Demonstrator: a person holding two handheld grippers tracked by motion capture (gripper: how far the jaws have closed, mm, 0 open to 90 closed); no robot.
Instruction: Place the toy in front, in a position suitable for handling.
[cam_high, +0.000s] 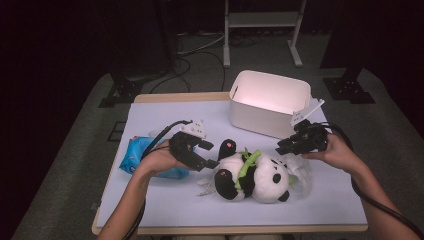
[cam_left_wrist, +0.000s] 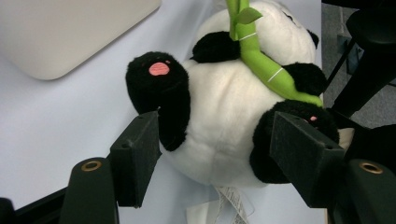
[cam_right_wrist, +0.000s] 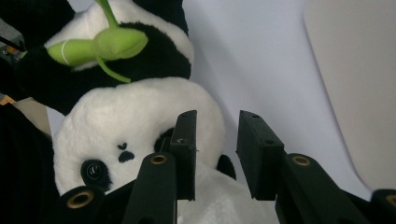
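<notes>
Lying on the desk (cam_high: 165, 200) before a white bin (cam_high: 270, 100), the plush panda (cam_high: 255, 175) sat between the left gripper (cam_high: 207, 155)'s parted jaws, untouched; the right gripper (cam_high: 285, 146), near its head, had jaws narrowly apart, empty

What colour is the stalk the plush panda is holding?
Bright green: the bamboo stalk on the plush panda shows best in the left gripper view.

Plush panda (cam_high: 255, 175) between two grippers

Black-and-white panda (cam_high: 255, 175), green bamboo (cam_high: 247, 165), seemingly blue packet (cam_high: 137, 155).
</notes>
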